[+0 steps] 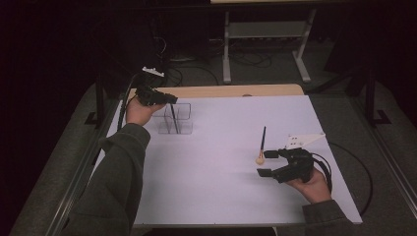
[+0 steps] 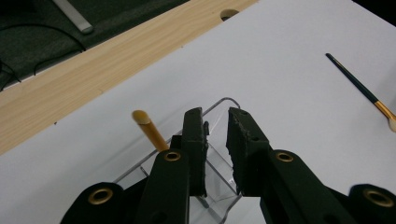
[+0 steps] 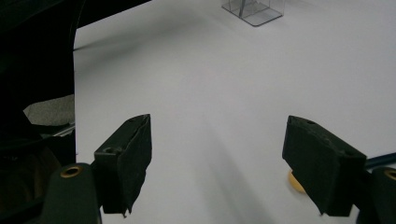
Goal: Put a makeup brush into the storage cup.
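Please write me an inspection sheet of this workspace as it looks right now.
Surface: white sheet over a wooden table; no spills seen.
Job's things: clear acrylic holder at far left with one brush standing tilted in it; second brush lying flat on the sheet.
Clutter: nothing seen.
Grippers: left tool above the holder, jaws slightly parted, nothing between them; right tool wide open beside the lying brush, not touching it.
Cables: one trails from each tool, the right cable looping off the table edge.
Surroundings: dark room, grey metal frame beyond the table, loose floor cables.
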The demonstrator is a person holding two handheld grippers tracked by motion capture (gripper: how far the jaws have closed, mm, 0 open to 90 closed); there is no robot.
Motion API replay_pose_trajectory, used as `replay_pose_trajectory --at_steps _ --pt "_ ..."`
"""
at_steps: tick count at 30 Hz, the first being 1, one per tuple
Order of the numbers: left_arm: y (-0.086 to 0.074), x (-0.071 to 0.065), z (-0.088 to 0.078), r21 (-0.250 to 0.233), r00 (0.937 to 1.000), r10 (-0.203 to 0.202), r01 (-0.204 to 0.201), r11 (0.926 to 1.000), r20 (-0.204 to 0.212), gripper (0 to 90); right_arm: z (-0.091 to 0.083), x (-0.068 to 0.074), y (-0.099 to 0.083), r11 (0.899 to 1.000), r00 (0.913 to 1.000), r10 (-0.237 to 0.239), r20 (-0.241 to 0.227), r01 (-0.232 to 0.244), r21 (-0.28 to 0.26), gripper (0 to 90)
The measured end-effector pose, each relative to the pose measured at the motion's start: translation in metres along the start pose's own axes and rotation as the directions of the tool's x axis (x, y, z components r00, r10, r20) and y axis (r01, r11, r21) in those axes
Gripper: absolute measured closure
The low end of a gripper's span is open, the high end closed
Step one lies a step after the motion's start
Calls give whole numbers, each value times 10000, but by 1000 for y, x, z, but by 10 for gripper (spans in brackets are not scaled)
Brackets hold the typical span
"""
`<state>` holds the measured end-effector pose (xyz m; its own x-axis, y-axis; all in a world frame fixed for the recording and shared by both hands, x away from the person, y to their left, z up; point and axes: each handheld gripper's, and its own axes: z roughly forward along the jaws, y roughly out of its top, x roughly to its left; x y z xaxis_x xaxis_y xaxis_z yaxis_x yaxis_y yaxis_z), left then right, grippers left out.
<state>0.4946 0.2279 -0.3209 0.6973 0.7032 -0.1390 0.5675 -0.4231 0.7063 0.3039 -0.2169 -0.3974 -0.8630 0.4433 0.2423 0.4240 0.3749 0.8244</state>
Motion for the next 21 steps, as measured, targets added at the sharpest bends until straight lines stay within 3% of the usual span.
replay_pose_trajectory --at_steps 5,7,21 --pt "-2 -2 -4 55 9997 210 -211 9998 114 756 -1 -1 -1 10000 10000 45 23 -45 28 226" --pt "-2 -4 -5 -119 9999 81 -79 9999 140 756 -1 -2 -2 10000 10000 60 48 -60 -20 226" --pt "-6 -11 -14 -287 9992 213 -204 9994 327 736 -3 -2 -3 10000 9999 75 152 -75 12 226"
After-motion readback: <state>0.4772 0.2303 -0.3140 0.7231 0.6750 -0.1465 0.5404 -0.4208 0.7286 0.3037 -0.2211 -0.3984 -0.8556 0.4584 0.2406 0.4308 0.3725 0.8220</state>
